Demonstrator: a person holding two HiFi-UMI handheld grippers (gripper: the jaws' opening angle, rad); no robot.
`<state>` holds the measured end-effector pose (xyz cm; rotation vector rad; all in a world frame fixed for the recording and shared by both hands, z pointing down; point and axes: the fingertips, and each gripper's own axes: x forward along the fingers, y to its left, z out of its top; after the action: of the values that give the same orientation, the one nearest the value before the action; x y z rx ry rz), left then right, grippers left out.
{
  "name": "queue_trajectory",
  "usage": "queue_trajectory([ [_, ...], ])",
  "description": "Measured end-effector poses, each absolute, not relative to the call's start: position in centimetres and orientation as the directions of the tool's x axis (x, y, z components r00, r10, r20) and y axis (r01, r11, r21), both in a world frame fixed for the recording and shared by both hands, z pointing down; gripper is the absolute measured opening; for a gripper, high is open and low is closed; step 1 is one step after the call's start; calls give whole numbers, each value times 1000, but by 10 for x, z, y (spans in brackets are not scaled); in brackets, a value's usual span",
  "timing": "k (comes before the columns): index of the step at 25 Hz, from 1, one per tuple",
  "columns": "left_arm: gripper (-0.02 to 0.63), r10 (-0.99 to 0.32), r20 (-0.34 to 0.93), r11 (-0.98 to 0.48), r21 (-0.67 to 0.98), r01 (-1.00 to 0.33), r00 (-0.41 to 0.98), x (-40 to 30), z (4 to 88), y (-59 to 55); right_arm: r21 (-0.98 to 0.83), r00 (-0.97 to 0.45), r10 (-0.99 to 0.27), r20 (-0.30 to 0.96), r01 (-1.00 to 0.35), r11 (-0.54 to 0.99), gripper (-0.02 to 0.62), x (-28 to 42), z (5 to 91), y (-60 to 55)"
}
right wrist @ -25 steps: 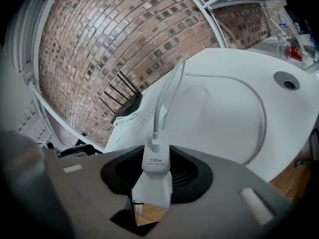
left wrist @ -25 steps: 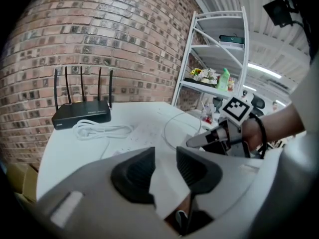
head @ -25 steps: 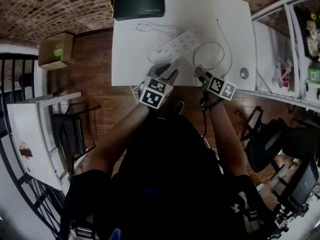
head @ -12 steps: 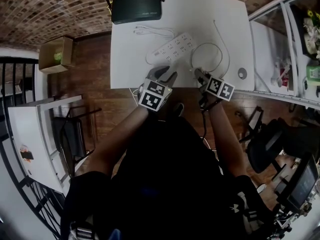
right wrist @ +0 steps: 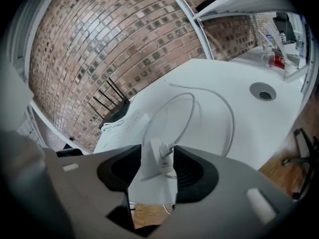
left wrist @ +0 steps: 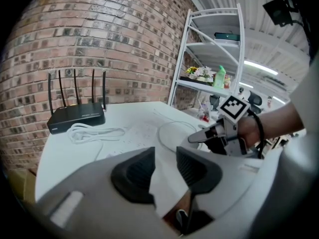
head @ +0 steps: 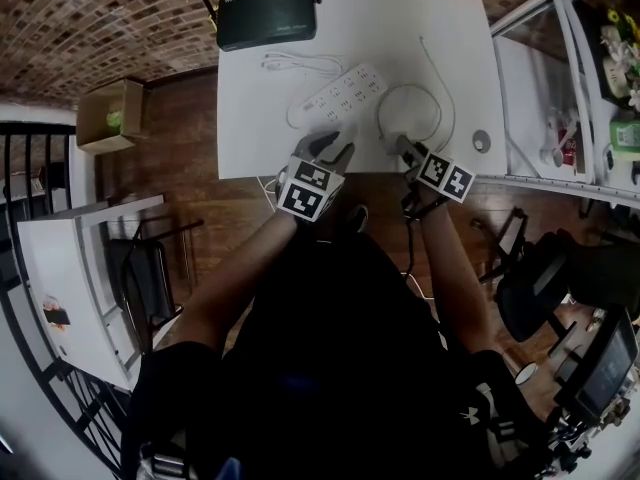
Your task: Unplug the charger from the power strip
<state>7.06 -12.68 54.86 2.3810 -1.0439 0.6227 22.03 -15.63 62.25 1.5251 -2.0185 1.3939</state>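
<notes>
The white power strip [head: 338, 95] lies slantwise in the middle of the white table [head: 455, 28], with no charger in it. The small white charger [right wrist: 160, 158] lies on the table near the front edge. Its thin cable [head: 410, 108] curls in a loop behind it. My right gripper [right wrist: 157, 171] straddles the charger with its jaws opening, and the pads do not press on it. My left gripper [head: 330, 140] hovers at the near edge just in front of the strip, open, with nothing between its jaws.
A black router [head: 268, 16] with antennas stands at the table's far edge. The strip's coiled white cord [head: 300, 63] lies in front of it. A round cable grommet [head: 482, 140] is at the near right corner. White shelves [head: 590, 88] stand to the right.
The right gripper has shifted a little along the table's near edge, away from the strip. The left gripper has kept its place.
</notes>
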Motion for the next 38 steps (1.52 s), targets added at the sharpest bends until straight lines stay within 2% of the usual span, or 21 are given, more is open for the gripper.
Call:
queue_trajectory([
  [8, 137, -545, 563, -612, 239, -753, 622, 78, 544, -128, -507, -349, -649, 676, -859, -66, 206, 248, 612, -143],
  [13, 137, -546, 544, -626, 240, -742, 637, 85, 537, -127, -513, -352, -682, 641, -858, -39, 198, 245, 590, -144],
  [15, 137, -554, 531, -625, 242, -742, 641, 86, 533, -127, -514, -362, -697, 619, -858, -11, 180, 238, 577, -145],
  [20, 137, -582, 495, -616, 249, -747, 645, 83, 513, -129, -524, -397, -733, 553, -849, 65, 67, 217, 543, -145],
  [23, 97, -622, 446, -604, 249, -757, 643, 79, 494, -131, -533, -443, -751, 491, -834, 144, 32, 197, 518, -143],
  [30, 22, -686, 319, -605, 251, -756, 654, 79, 441, -131, -492, -531, -761, 373, -808, 323, 11, 156, 458, -134],
  [38, 6, -703, 248, -630, 216, -746, 666, 81, 415, -128, -336, -535, -800, 271, -831, 442, 11, 135, 402, -132],
])
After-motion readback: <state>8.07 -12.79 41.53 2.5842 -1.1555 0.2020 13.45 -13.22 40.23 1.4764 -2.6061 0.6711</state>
